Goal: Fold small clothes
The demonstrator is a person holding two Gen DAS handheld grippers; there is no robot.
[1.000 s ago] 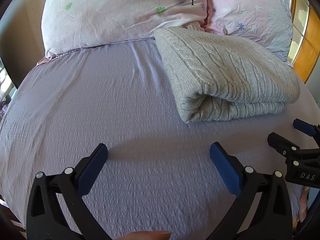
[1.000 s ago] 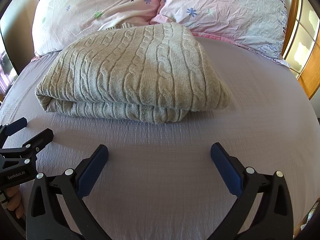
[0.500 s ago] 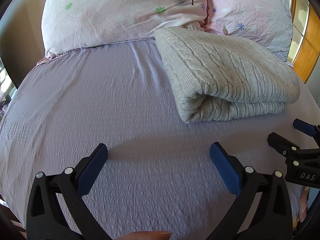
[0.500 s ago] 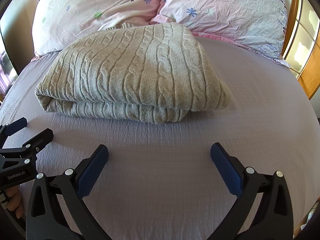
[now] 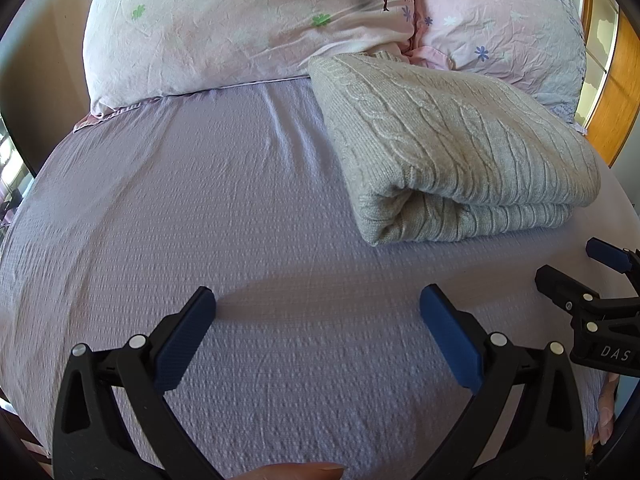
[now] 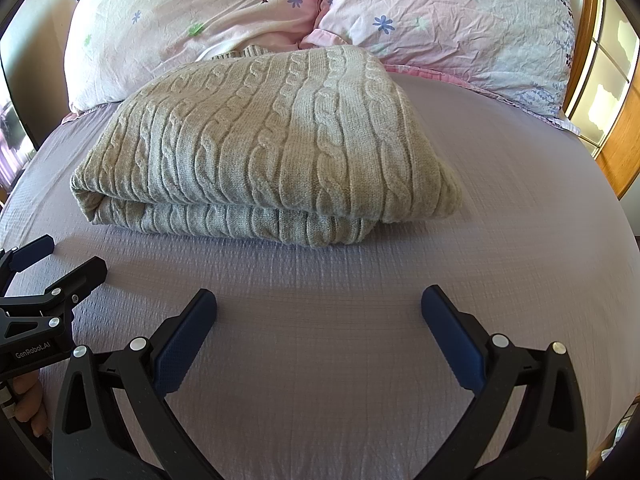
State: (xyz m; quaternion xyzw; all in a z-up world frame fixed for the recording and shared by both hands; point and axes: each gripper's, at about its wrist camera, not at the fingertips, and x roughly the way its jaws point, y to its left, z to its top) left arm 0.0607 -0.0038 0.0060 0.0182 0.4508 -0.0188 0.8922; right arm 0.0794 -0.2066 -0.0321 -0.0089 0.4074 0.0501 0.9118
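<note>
Ahead of my wide, empty right gripper (image 6: 319,300) and left gripper (image 5: 317,300), the beige cable-knit sweater (image 6: 272,140) lies folded double.

The bed (image 6: 500,208) wears a lilac textured sheet, creased near its head. A folded grey cable-knit sweater (image 6: 272,148) lies directly on the sheet, its folded edges facing the foot. Behind the sweater, two floral pillows (image 6: 440,20) rest side by side at the head, and the sweater's far edge touches them where they meet. In front of the sweater and to both sides the sheet is bare
</note>
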